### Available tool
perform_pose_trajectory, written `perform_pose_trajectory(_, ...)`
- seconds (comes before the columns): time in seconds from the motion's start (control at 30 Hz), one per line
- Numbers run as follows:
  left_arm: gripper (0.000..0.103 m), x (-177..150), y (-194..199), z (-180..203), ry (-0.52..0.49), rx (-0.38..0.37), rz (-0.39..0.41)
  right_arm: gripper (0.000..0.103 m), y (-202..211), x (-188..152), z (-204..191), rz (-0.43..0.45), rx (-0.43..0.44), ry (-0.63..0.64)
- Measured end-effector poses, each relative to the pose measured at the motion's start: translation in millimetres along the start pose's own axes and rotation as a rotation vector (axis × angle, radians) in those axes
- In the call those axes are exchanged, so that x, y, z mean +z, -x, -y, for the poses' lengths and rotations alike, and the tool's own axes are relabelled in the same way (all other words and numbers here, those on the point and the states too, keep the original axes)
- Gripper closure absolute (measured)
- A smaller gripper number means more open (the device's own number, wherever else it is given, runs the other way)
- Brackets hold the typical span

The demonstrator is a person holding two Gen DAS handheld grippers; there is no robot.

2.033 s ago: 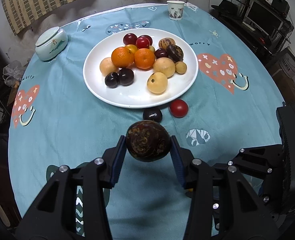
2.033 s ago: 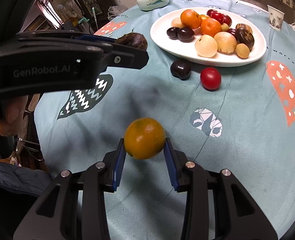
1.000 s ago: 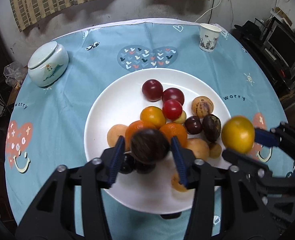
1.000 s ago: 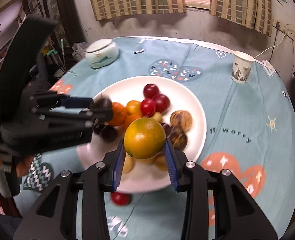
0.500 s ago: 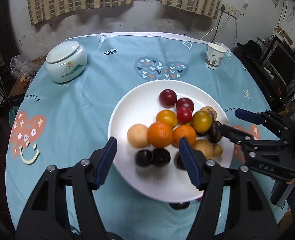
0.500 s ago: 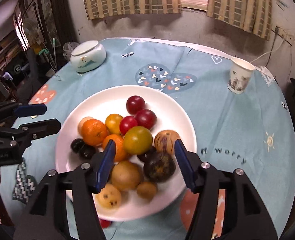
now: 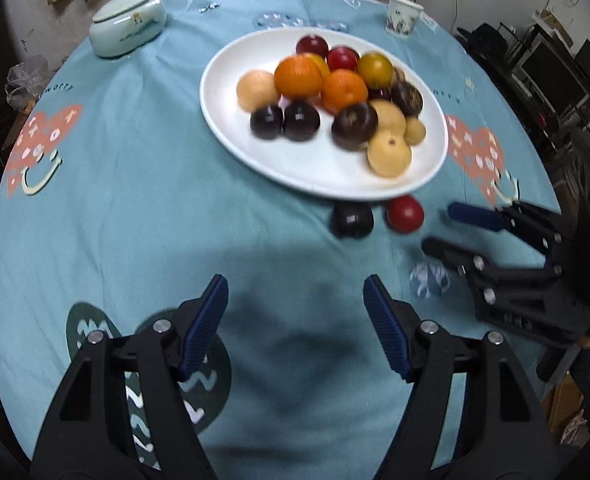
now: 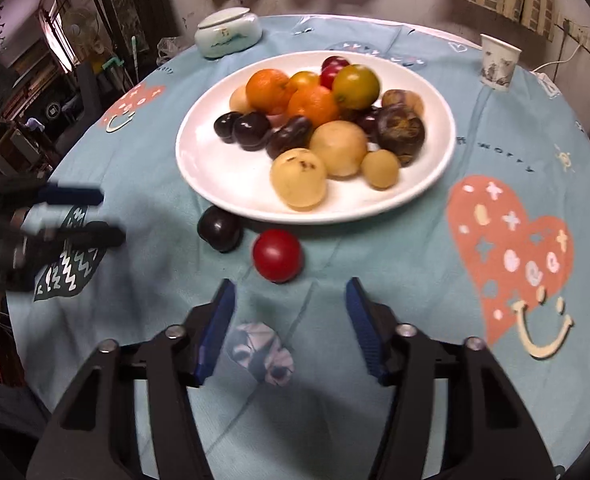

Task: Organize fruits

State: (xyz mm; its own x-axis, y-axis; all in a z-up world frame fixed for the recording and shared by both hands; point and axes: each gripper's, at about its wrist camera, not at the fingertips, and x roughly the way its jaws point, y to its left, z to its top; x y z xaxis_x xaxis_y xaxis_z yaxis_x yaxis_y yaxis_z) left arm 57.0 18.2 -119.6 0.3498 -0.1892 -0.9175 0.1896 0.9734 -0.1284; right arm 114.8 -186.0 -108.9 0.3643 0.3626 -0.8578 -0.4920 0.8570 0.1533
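A white plate (image 7: pixel 231 132) (image 8: pixel 223 176) holds several fruits: oranges, dark plums, red ones, pale yellow ones. On the cloth in front of it lie a dark plum (image 7: pixel 352 220) (image 8: pixel 219 229) and a red fruit (image 7: pixel 405 214) (image 8: pixel 277 255). My left gripper (image 7: pixel 295 284) hovers over bare cloth, its jaws opening with nothing between them. My right gripper (image 8: pixel 291 284) sits just short of the red fruit, its jaws closing on nothing. Each gripper shows in the other's view: the right gripper (image 7: pixel 439 227) and the left gripper (image 8: pixel 111 216), both blurred.
A lidded pale ceramic jar (image 7: pixel 127 28) (image 8: pixel 229 32) stands at the back left of the round table. A paper cup (image 7: pixel 403 16) (image 8: pixel 499 62) stands at the back right. A blue patterned cloth (image 7: pixel 135 200) covers the table, and dark furniture crowds both sides.
One second ago the left gripper held a dark fruit and the right an orange-yellow one over the plate. Both fruits now lie on the plate. Both grippers have pulled back towards the near edge.
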Motion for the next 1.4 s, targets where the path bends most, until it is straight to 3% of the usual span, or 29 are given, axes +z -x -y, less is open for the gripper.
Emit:
perform_pose_trajectory(0.23,0.031,-9.6,7.3,-0.8,0.018,0.000,0.020,0.055,-24.7,16.4,-6.0,-0.038,-0.025,0.029)
perform_pose_trajectory(0.37,0.031,-6.9,3.9,2.6,0.027,0.002,0.018,0.072,-33.7,16.6,-6.9,-0.063,-0.010,0.046)
perform_pose_trajectory(0.67,0.031,16.9,-27.3,30.9,-0.009,-0.005,0.017,0.072,-0.9,-2.8,6.7,-0.022,0.032,-0.021)
perform_pose_trajectory(1.0,0.033,38.4,-59.1,40.3,-0.003,0.030,-0.010,0.072,5.9,-17.3,19.7,-0.034,0.052,-0.066)
perform_pose_trajectory(1.17,0.064,39.9,-66.8,39.5,-0.007,-0.002,-0.049,0.072,2.7,-15.7,16.6,-0.039,0.063,-0.064)
perform_pose_trajectory(1.23,0.070,38.9,-66.3,42.4,-0.022,-0.009,-0.044,0.072,2.8,-16.1,14.7,-0.042,0.065,-0.064)
perform_pose_trajectory(1.4,0.070,32.8,-51.8,47.1,-0.050,0.012,-0.022,0.072,9.0,-18.4,8.7,-0.038,0.064,-0.062)
